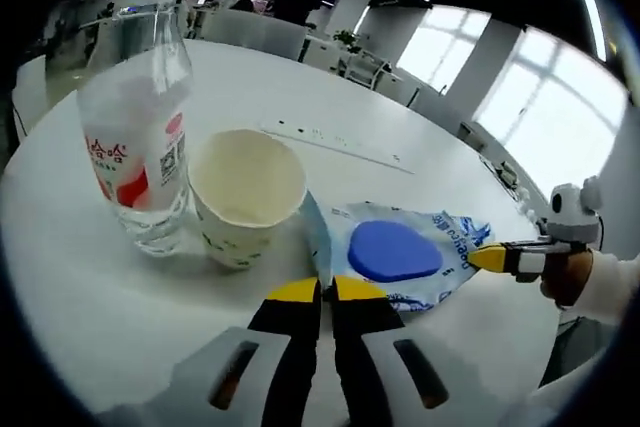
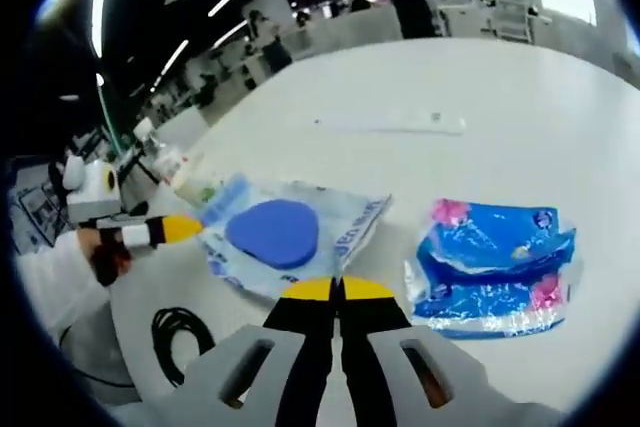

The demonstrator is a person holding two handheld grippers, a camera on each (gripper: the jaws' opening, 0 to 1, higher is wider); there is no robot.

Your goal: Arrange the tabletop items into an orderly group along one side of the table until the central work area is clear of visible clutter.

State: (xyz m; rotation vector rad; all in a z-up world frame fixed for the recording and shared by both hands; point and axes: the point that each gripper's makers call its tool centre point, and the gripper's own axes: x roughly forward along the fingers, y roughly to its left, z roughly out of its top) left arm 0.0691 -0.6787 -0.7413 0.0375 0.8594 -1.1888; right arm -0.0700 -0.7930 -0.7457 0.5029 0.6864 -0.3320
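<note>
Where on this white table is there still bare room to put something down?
Bare tabletop stretches beyond the long white strip, and more lies between the wipes packet and the blue pouch. It is crowded where the bottle, paper cup and packet sit close together.

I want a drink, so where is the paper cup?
In the left gripper view, the white paper cup stands on the white table, touching the clear plastic water bottle on one side, with the flat blue-lidded wipes packet on the other.
</note>
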